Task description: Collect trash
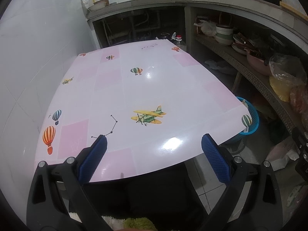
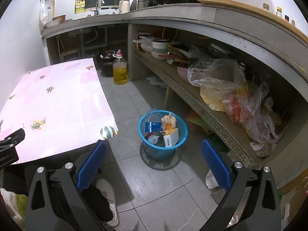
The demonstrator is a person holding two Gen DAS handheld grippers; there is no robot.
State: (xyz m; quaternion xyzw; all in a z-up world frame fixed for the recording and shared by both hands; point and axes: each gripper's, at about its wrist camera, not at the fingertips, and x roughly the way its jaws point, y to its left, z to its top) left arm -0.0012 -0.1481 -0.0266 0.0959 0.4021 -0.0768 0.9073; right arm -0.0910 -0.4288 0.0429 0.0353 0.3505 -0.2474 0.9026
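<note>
Table top [image 1: 146,88] lying bare, offering free passage; blue basket [image 2: 180,133] sitting on open floor just beside table corner, mouth facing upward unobstructed; shelf [image 2: 194,98] crowding right side; oil bottle [image 2: 120,71] standing well behind.

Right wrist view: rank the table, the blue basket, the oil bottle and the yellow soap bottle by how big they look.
1. Table
2. Blue basket
3. Oil bottle
4. Yellow soap bottle
The soap bottle stands farthest away, so its true size is unsure.
</note>
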